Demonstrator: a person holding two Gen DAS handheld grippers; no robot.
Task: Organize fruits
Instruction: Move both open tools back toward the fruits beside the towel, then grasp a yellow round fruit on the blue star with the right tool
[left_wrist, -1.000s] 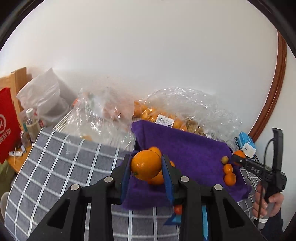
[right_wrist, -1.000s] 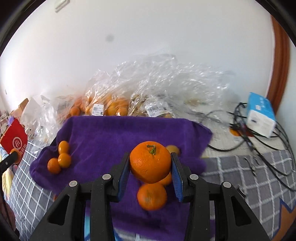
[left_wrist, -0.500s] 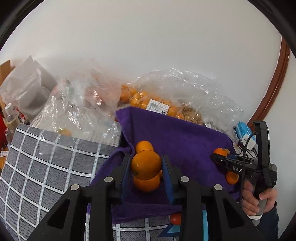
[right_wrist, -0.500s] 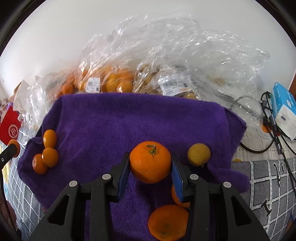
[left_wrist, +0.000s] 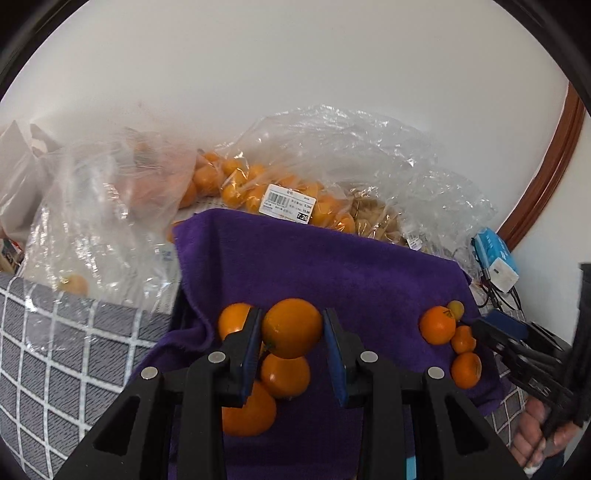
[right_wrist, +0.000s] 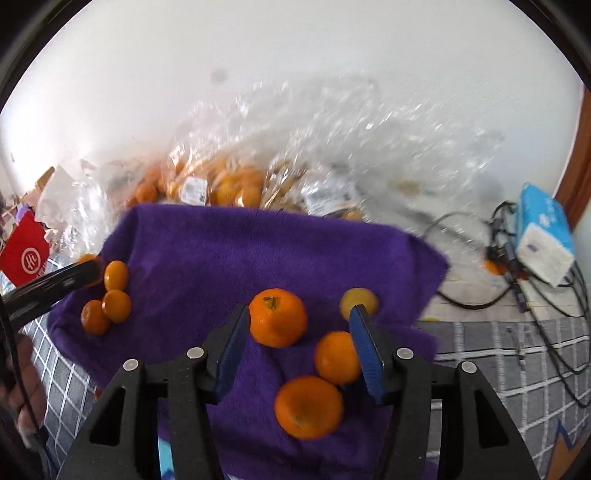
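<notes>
**Left wrist view: one orange clamped, another lying free on the towel**

Left wrist view shows the left claw (left_wrist: 291, 334) closed on a round, smooth-skinned orange (left_wrist: 291, 328), held above the purple fleece towel (left_wrist: 317, 266), with three more oranges of like size close beneath and beside the blue pads. Far right on the towel sits a cluster: a stemmed orange (left_wrist: 437, 325), a small yellowish fruit (left_wrist: 455, 309) and two small tangerines. The right claw's tips (left_wrist: 491, 332) enter just beside them.

Right wrist view adds what the left misses: the right claw (right_wrist: 299, 343) stands wide, with the stemmed orange (right_wrist: 277, 317) lying on the towel (right_wrist: 258, 254) near its left pad, unclamped. It also shows cables and a blue-and-white box (right_wrist: 545, 236) on the table. Clear plastic bags of fruit (left_wrist: 280, 192) lie behind the towel, blurred in the right view.
</notes>
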